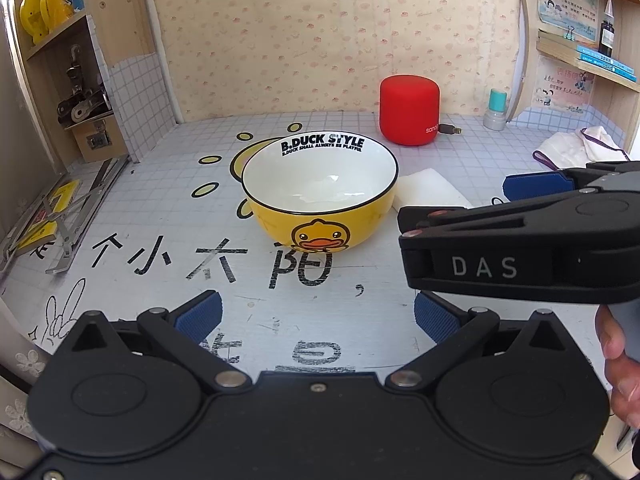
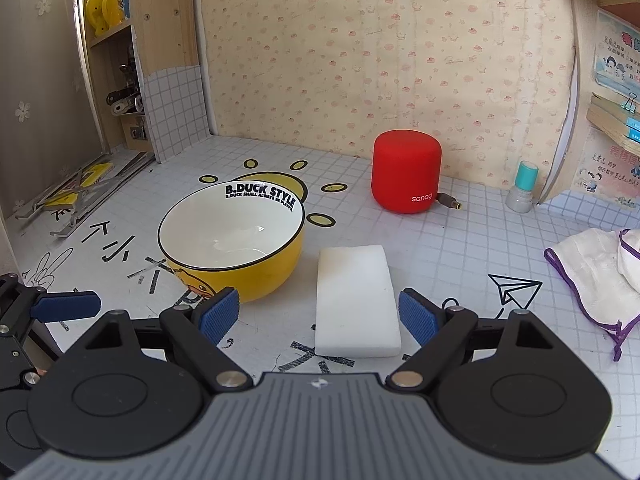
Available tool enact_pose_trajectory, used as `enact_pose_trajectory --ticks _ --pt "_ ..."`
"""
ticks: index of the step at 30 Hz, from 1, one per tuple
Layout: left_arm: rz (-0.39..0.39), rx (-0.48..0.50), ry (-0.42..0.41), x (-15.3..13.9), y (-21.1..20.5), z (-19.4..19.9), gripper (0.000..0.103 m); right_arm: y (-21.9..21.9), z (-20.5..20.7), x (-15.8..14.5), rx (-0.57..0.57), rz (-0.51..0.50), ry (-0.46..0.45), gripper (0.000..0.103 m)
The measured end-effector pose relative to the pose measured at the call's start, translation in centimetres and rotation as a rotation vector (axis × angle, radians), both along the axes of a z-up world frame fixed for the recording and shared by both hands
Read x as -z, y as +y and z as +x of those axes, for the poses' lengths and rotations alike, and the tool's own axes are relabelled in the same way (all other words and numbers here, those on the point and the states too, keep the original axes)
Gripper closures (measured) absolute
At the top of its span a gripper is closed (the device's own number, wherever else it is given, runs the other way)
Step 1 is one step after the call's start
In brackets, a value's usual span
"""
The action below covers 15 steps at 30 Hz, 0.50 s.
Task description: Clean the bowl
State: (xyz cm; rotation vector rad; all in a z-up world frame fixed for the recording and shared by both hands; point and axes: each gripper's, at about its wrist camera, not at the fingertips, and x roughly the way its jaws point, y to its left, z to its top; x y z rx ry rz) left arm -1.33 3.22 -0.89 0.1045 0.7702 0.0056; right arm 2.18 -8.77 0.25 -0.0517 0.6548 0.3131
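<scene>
A yellow duck bowl [image 1: 320,196] with a white inside and a black rim stands upright on the desk, also in the right wrist view as the bowl [image 2: 232,236]. A white sponge block [image 2: 356,300] lies flat just right of it; in the left wrist view only a corner of the sponge [image 1: 432,190] shows behind the right gripper's body. My right gripper [image 2: 320,316] is open, its blue pads either side of the sponge's near end without touching it. My left gripper [image 1: 318,316] is open over bare desk, short of the bowl.
A red cylindrical speaker [image 2: 406,172] stands at the back, a small teal-capped bottle [image 2: 522,188] to its right. A white cloth with purple trim [image 2: 596,276] lies at the right. A folded metal stand [image 1: 52,216] lies at the left by the shelves. A hand [image 1: 620,360] holds the right gripper.
</scene>
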Motion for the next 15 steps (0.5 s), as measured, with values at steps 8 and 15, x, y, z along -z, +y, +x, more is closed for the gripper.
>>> enact_pose_trajectory --ticks 8,15 --pt "0.002 0.005 -0.002 0.00 0.00 -0.07 0.000 0.16 -0.03 0.10 0.000 0.000 0.000 0.015" --pt "-0.002 0.010 -0.001 -0.04 -0.05 -0.02 0.000 0.05 -0.14 0.01 0.005 0.002 -0.002 0.015"
